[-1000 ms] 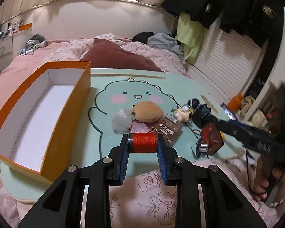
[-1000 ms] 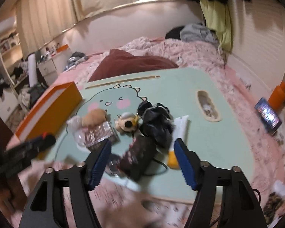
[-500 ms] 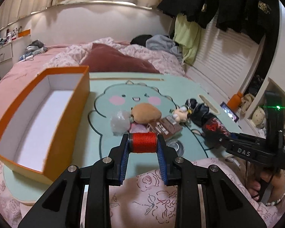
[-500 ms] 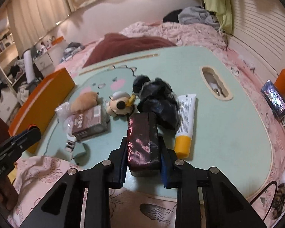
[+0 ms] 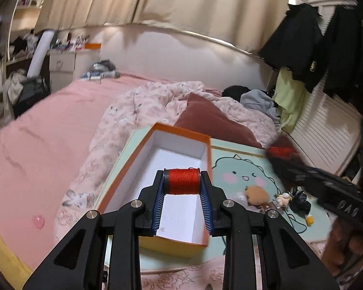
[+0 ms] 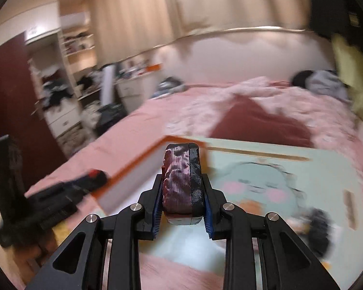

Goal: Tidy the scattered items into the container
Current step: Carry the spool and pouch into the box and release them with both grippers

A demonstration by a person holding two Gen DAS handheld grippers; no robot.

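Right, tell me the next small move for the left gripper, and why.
Probably lower the left gripper a little into the orange box and open it. The red thread spool is clamped between its pads and already sits over the box's white, empty-looking interior, so a short drop should land it inside. The right gripper holds a dark red case and can follow.
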